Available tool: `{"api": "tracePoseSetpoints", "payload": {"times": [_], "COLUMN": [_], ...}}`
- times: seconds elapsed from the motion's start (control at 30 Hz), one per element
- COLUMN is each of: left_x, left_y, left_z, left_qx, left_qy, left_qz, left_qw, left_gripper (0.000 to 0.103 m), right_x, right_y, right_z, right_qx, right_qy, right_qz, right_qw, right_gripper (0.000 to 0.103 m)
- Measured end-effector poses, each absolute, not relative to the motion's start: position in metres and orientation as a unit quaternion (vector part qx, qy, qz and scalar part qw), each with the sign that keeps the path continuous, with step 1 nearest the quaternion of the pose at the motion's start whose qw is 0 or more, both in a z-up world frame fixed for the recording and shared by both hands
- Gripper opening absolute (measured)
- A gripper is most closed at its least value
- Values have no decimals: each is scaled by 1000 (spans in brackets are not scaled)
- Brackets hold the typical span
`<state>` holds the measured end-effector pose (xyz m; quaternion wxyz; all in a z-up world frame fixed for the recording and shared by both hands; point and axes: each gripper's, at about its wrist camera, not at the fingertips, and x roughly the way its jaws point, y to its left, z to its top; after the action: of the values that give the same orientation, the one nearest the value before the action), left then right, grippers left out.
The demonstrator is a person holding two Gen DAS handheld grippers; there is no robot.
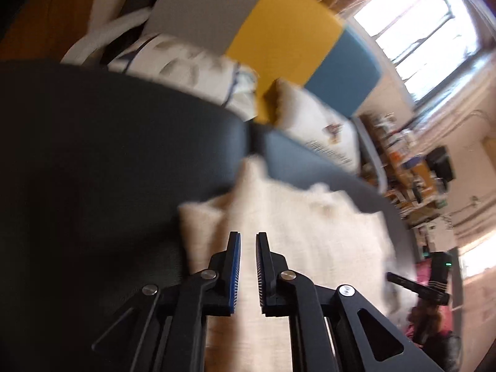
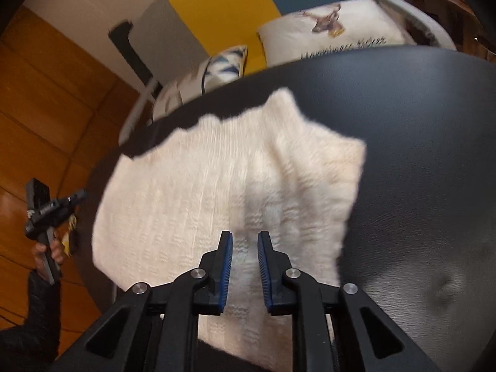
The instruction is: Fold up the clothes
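A cream knitted garment [image 2: 217, 186] lies bunched on a black padded surface [image 2: 418, 155], its far edge rumpled into peaks. My right gripper [image 2: 245, 234] hovers over the garment's near part, its blue-padded fingers a narrow gap apart with nothing pinched. In the left wrist view the same garment [image 1: 294, 223] spreads below my left gripper [image 1: 248, 235], whose fingers also stand slightly apart and hold nothing. The left gripper's body [image 2: 46, 214] shows at the left edge of the right wrist view, held in a hand. The right gripper's body [image 1: 434, 282] shows at the lower right of the left wrist view.
Patterned pillows [image 2: 334, 31] [image 1: 192, 65] lie beyond the black surface's far edge. Behind them are grey, yellow [image 1: 285, 31] and blue panels. A bright window [image 1: 418, 31] and cluttered shelves [image 1: 412, 170] stand to the right. Wooden floor [image 2: 46, 108] lies to the left.
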<state>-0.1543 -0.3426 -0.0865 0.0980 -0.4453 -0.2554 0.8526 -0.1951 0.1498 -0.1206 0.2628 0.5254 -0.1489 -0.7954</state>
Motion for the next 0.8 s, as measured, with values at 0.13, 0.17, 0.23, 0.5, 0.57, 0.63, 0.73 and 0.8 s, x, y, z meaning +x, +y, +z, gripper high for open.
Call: {"api": "tracePoseSetpoints", "payload": {"times": [0.13,0.17,0.23,0.5,0.57,0.63,0.73,0.8], "left_x": [-156,-157,-157,-146,-145,-147,-148,-151], "left_y": [-301,-291,-262,-185,-183,-184,-185,-184], "left_z": [-86,-86,-92,-116,-118,-123,-131,-137], "left_qx": [-461,-465,-474,-504,-507,-514,-524,-527], "left_qy": [-224,-216,-183,-100,-91,-93,-96,-96], "left_qz": [850,849,848,839,840,836,830,828], "left_qw": [124,130,150,178,172,169,168,167], "left_gripper": [20,20,20,20,21,22,22,22], "right_x": [-191,-192,-194,-223,-230,-234,-230,-220], "right_y": [187,189,197,180,174,169,164,156], "right_z": [-114,-115,-118,-136,-143,-150,-151,-143], "right_qx": [514,514,515,521,535,548,546,539], "right_qy": [-168,-173,-182,-168,-154,-147,-125,-101], "right_qz": [-806,-803,-796,-789,-784,-775,-780,-784], "right_qw": [242,247,260,279,276,278,280,292], "right_gripper": [19,20,20,25,25,25,5,5]}}
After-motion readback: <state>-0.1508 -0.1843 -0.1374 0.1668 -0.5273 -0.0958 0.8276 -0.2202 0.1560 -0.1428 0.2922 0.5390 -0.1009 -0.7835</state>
